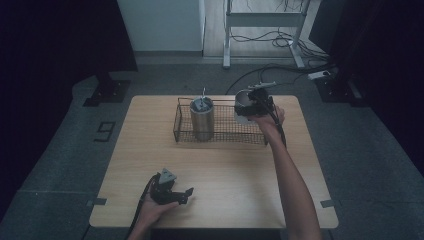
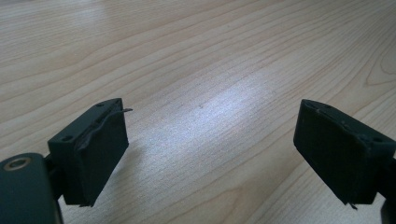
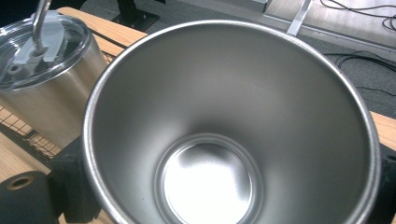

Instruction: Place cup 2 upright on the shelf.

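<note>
The open steel cup point(image 3: 224, 140) is held in the right tool point(image 1: 259, 102), raised at the right end of the wire basket point(image 1: 220, 134) on the far half of the desk point(image 1: 225, 170). In the right gripper view the cup is seen from above: a polished, empty interior, a rolled rim and a smaller round base, with the tool's black jaws pressed against the outer wall on either side. The cup is judged to be stiff and fairly light while empty, so no crushing is to be feared, but the smooth metal is likely to be slippery and could twist or slide between flat pads. A hold across the wall just below the rim, where the lip offers a stop, is thought the safest; a grip lower on the tapering body would tend to squeeze the cup upward and out. Knocks against the basket wire are to be avoided, since a hard cup would ring and bounce rather than give.

Just beside it, inside the basket towards its left part, a lidded tumbler point(image 1: 202, 119) stands upright, with a clear lid and a straw point(image 3: 41, 18) rising from it. The two vessels are near but apart.

The left tool point(image 1: 176, 192) is kept low over the near edge of the desk, well away from the basket; its jaws stand apart and nothing is between them, bare wood being seen beyond.
</note>
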